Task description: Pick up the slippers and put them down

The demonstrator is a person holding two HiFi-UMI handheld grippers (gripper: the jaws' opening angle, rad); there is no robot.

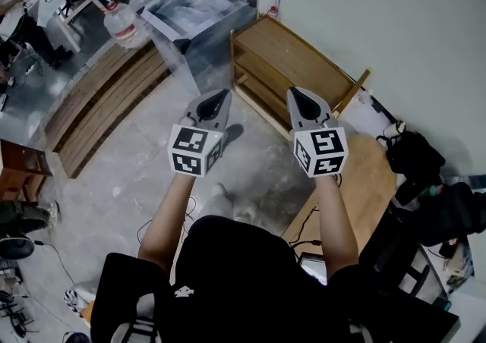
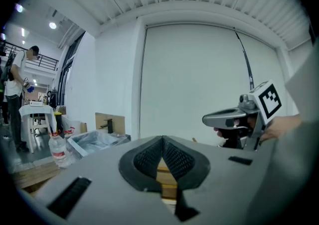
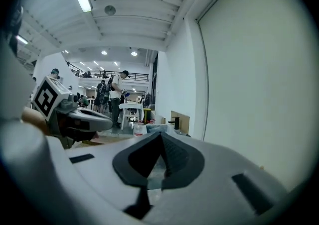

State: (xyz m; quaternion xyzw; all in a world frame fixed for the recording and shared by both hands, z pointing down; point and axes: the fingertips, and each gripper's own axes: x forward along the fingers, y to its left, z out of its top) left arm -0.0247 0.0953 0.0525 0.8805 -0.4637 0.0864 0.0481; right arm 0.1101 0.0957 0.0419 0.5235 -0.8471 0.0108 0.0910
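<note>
Over the floor, left gripper and right gripper both clenched, grasping nothing.

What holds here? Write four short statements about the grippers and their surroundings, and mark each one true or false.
1. The left gripper has its jaws wide apart. False: they are together, with nothing between them.
2. The right gripper holds a slipper. False: it is shut and empty, and no slipper is in view.
3. A wooden shelf stands against the wall. True.
4. In the head view, a water bottle stands left of the steel basin. True.
</note>
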